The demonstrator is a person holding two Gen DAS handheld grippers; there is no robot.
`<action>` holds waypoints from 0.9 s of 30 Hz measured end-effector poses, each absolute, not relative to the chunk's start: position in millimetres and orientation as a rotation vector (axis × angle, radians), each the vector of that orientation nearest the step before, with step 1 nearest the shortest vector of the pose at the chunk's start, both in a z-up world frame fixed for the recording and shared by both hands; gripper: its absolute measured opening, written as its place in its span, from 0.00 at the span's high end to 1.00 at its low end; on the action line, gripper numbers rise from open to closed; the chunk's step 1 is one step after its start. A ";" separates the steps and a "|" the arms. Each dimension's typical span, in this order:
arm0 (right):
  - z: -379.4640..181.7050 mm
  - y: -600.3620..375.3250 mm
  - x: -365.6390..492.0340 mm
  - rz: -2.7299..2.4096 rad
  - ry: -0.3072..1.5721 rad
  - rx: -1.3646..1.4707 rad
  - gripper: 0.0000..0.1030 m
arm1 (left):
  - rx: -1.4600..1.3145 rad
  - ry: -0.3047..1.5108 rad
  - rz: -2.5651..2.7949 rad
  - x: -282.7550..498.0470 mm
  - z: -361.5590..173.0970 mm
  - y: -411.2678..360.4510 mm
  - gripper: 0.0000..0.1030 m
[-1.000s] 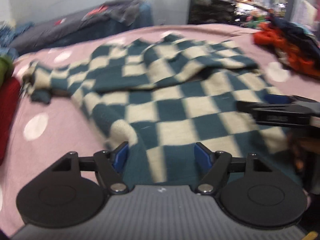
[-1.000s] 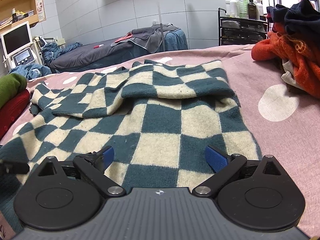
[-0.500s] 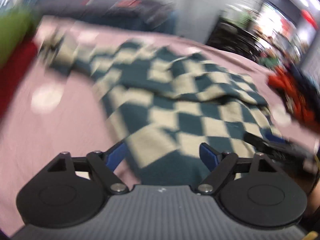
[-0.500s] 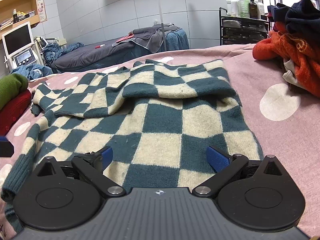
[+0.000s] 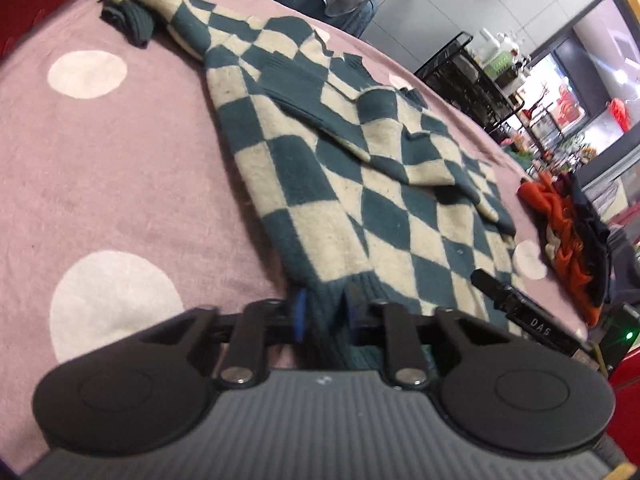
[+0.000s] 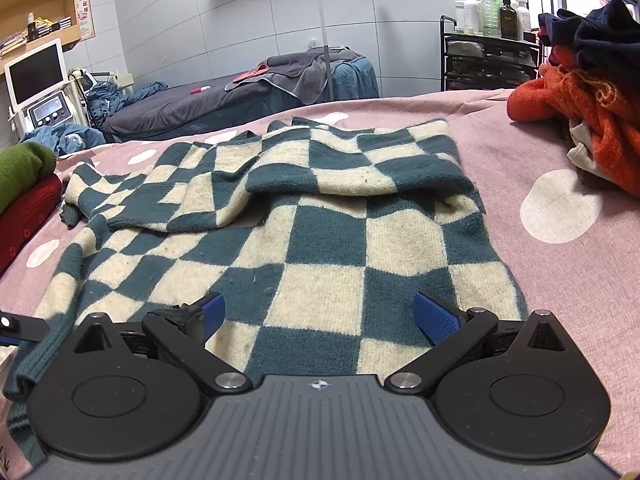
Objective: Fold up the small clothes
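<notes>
The teal-and-cream checked knit sweater (image 6: 320,240) is lying on the pink dotted cover (image 5: 100,184); the left gripper (image 5: 323,314), jaws just closing, is pinching its ribbed hem, while the right gripper (image 6: 320,318) is gaping above it.

Your left gripper (image 5: 323,316) has a grey ribbed body with a small round emblem at its front edge, two round black discs either side, and black link arms pinned with silver screws. Its fingers (image 5: 299,314) carry blue pads. Your right gripper (image 6: 318,318) is built the same: grey ribbed housing, black discs, silver pivots, blue ridged fingers (image 6: 434,320).
</notes>
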State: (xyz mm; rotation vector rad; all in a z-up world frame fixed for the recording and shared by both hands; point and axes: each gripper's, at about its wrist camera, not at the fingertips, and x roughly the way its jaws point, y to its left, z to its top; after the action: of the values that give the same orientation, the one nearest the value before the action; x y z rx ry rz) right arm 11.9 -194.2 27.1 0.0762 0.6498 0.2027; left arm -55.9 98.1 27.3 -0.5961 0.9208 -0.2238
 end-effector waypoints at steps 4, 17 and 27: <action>27.0 -194.0 11.7 0.203 0.650 0.076 0.00 | -0.567 0.908 -0.215 -57.0 39.2 108.9 0.89; 27.1 -194.9 11.3 0.209 0.649 0.083 0.00 | -0.410 1.030 0.066 -71.3 70.1 222.7 0.96; 26.9 -192.5 11.4 0.206 0.653 0.064 0.00 | -0.478 0.887 -0.045 -8.6 66.8 204.3 0.35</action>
State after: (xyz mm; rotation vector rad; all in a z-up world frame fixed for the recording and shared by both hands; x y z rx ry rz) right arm 11.4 -192.5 26.9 0.0641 0.6529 0.2056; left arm -8.6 204.3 66.8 -0.4785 0.8872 -0.0447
